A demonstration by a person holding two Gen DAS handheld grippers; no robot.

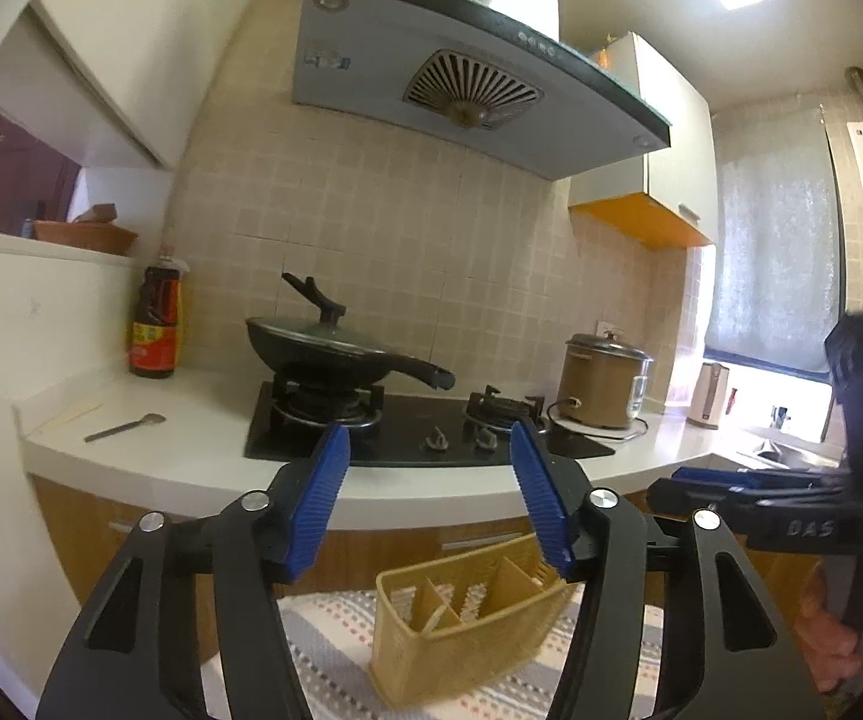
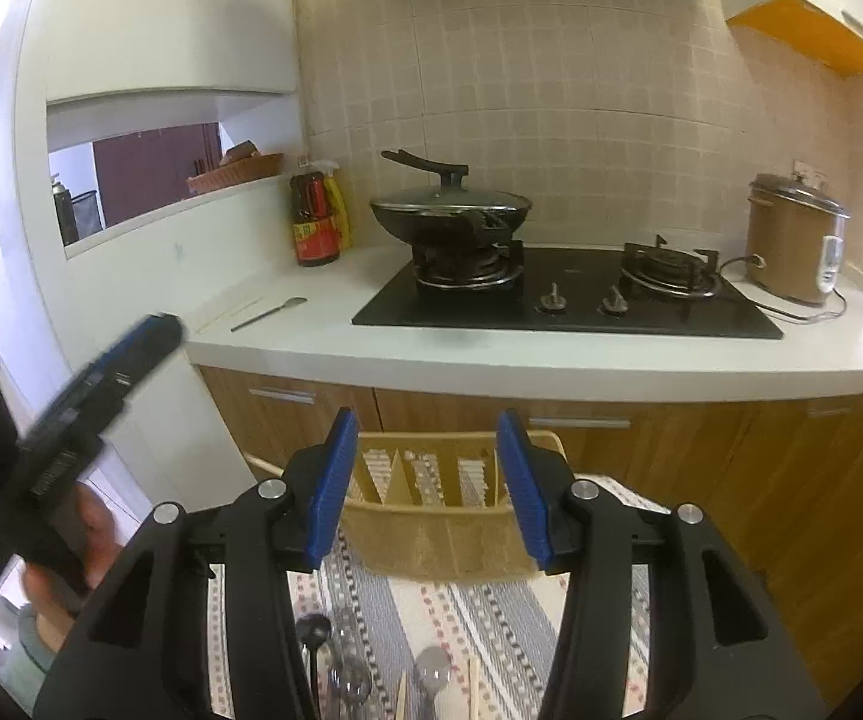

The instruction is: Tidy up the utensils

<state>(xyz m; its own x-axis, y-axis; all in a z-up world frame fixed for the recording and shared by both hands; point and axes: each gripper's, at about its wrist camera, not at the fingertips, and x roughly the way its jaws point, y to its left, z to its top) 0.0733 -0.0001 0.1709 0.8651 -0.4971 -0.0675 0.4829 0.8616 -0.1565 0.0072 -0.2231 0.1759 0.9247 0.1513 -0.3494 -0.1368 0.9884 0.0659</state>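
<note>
None of the utensils we can see are sorted yet. The caddy (image 2: 443, 516), centre of the right wrist view, shows nothing in its compartments as far as visible. Spoons (image 2: 347, 675) and chopsticks (image 2: 475, 690) lie loose on the striped cloth (image 2: 491, 618), bottom centre. Another spoon (image 1: 125, 427) lies on the desk (image 1: 203, 462), mid left. Left gripper (image 1: 431, 495) and right gripper (image 2: 425, 480): fingers approx. half open, holding nothing. Remaining, in our judgement: everything.

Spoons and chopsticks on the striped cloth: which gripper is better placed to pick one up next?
Right, probably. The right gripper stands open, tilted down over the metal spoons and wooden chopsticks lying before the tan plastic divided caddy. The left wrist view shows none.
</note>
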